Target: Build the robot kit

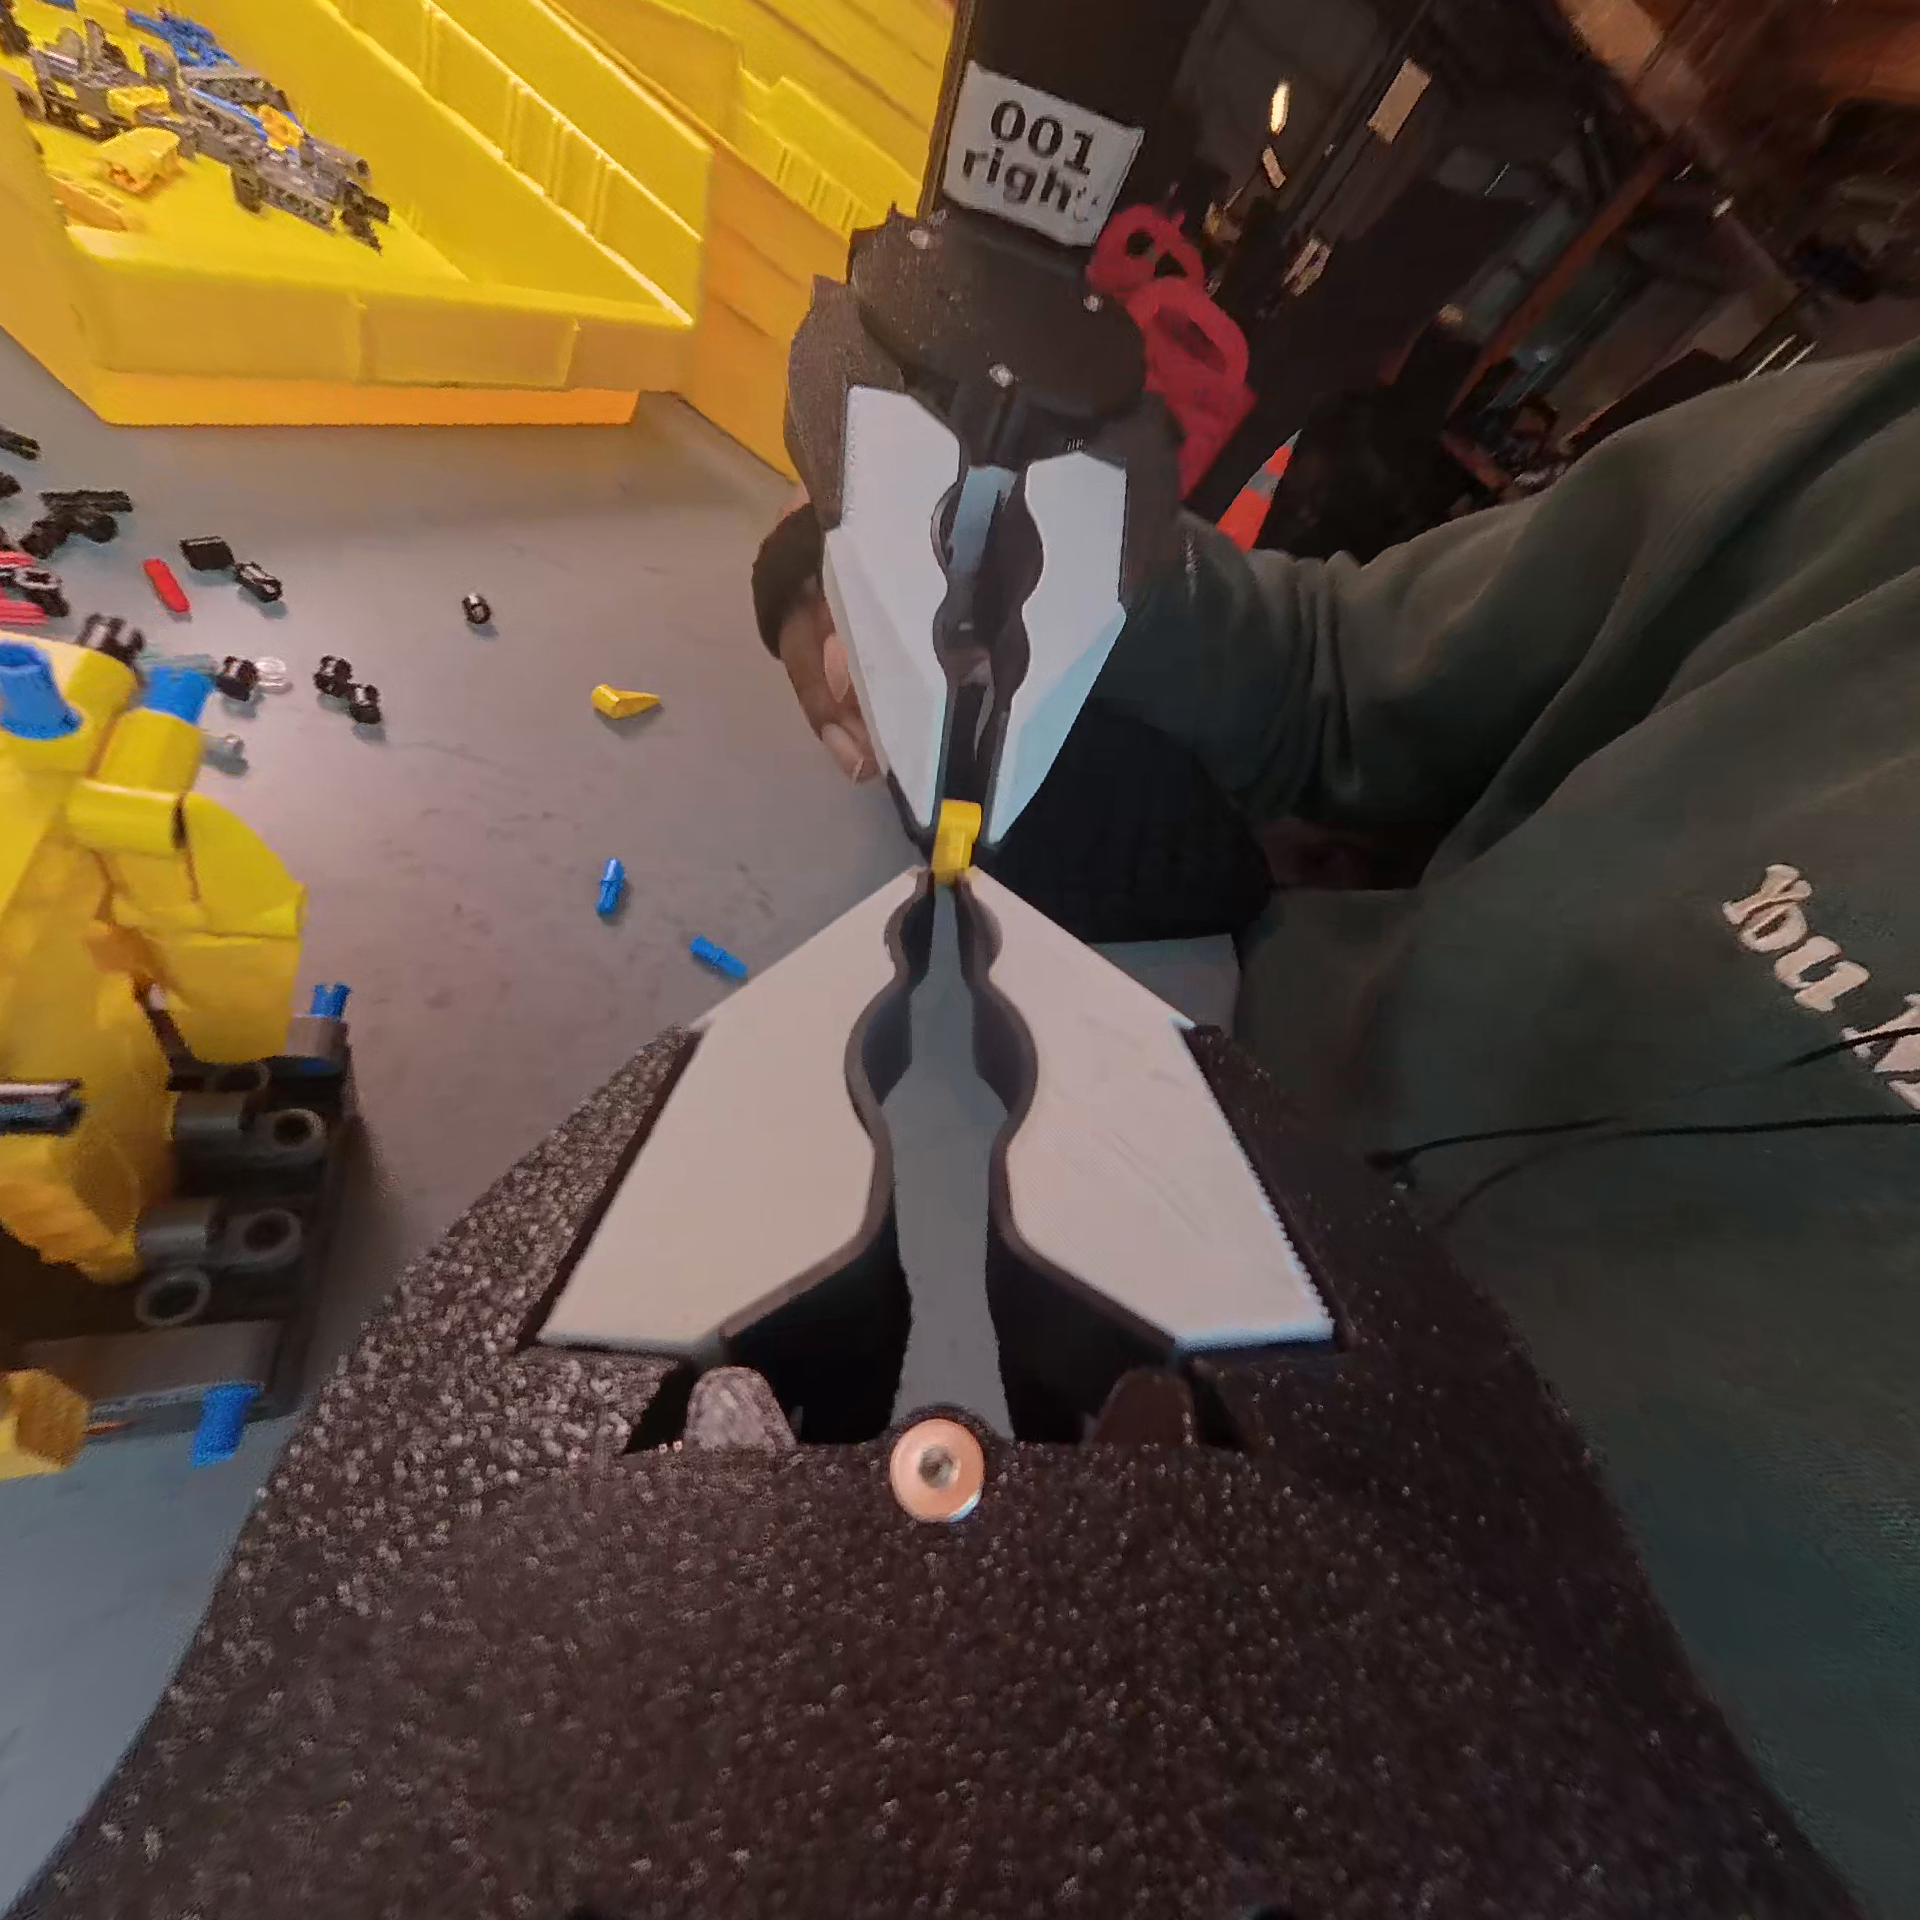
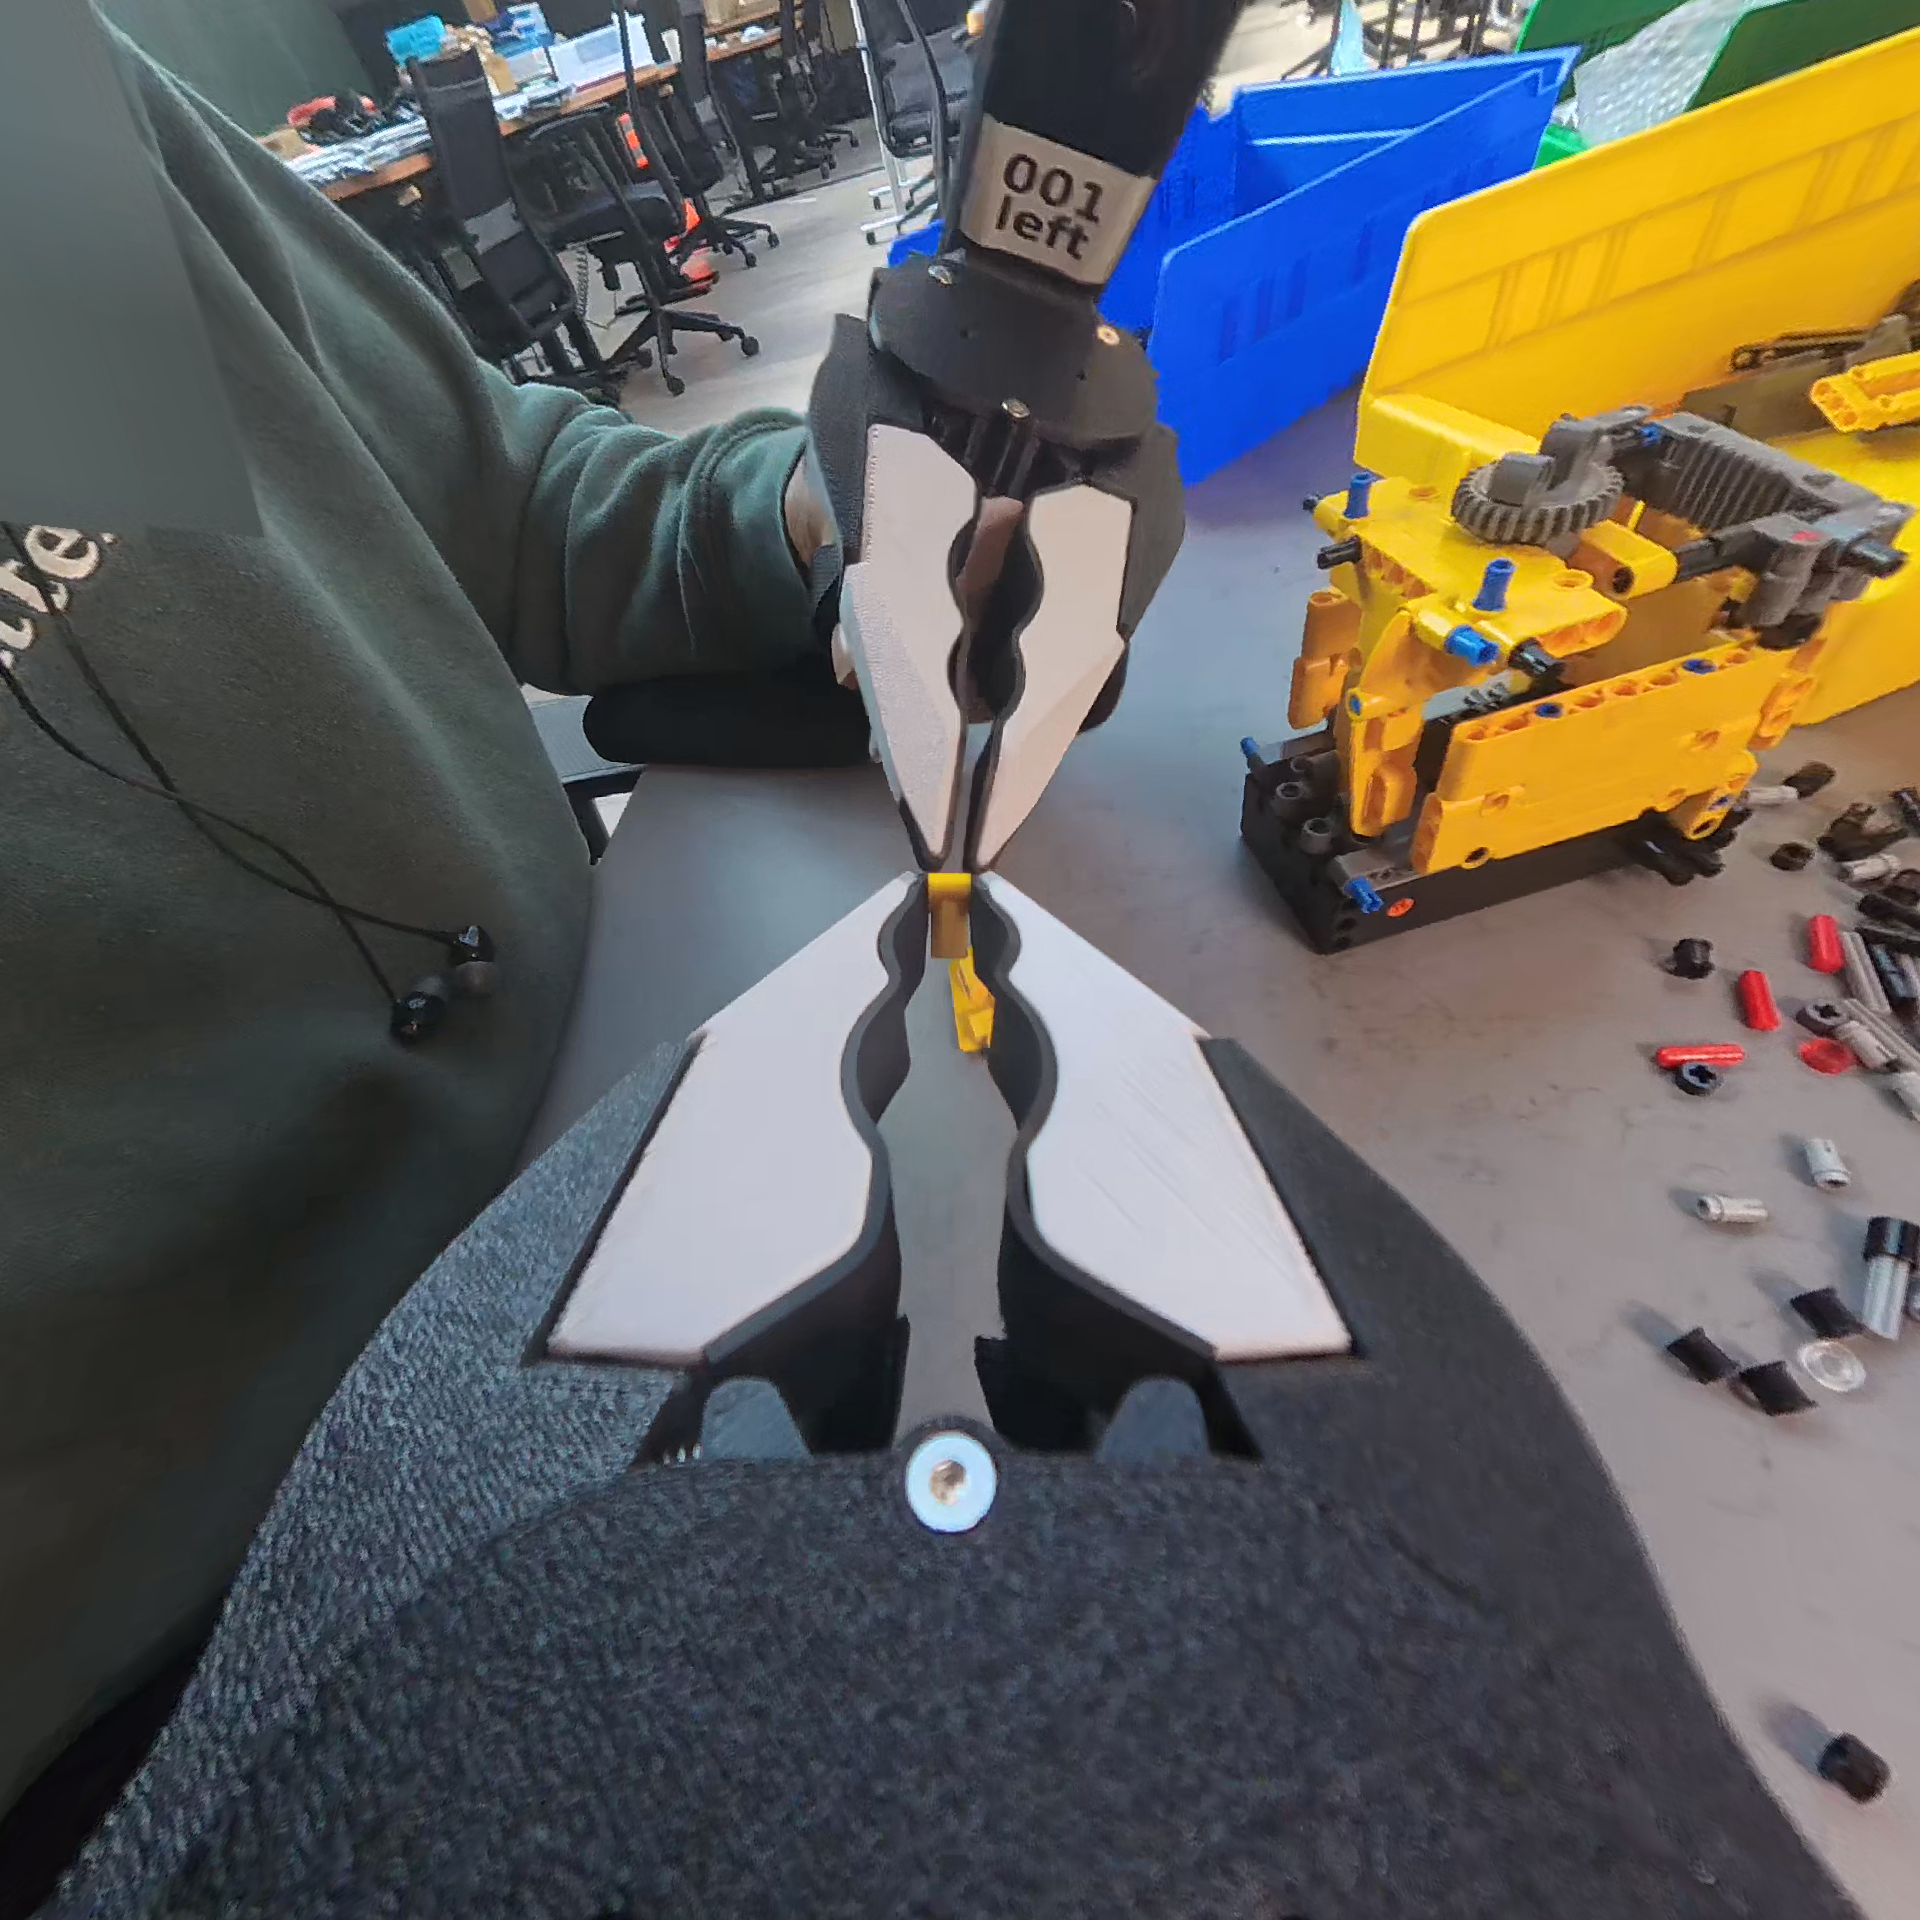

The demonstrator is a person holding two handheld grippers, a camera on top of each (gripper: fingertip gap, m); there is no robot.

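Note:
A small yellow building-toy piece [image 1: 954,837] [image 2: 949,914] hangs in mid-air between the two grippers, which meet tip to tip above the grey table [image 1: 499,831]. My right gripper [image 2: 948,885] is shut on it, and the piece runs back between its fingers. In the left wrist view the right gripper [image 1: 956,831] comes down from above. My left gripper [image 1: 941,881] is shut with its tips pinching the other end of the piece. In the right wrist view the left gripper [image 2: 948,860] comes in from the top.
A yellow and black brick-built machine [image 1: 114,987] [image 2: 1558,686] stands on the table. Several loose small parts [image 1: 249,665] [image 2: 1829,997] lie near it. Yellow bins [image 1: 416,208] [image 2: 1662,239] and a blue bin [image 2: 1299,260] stand behind. A person's green sleeve [image 1: 1507,644] [image 2: 312,623] is close by. Both grippers' tips are close together, under 4 cm apart.

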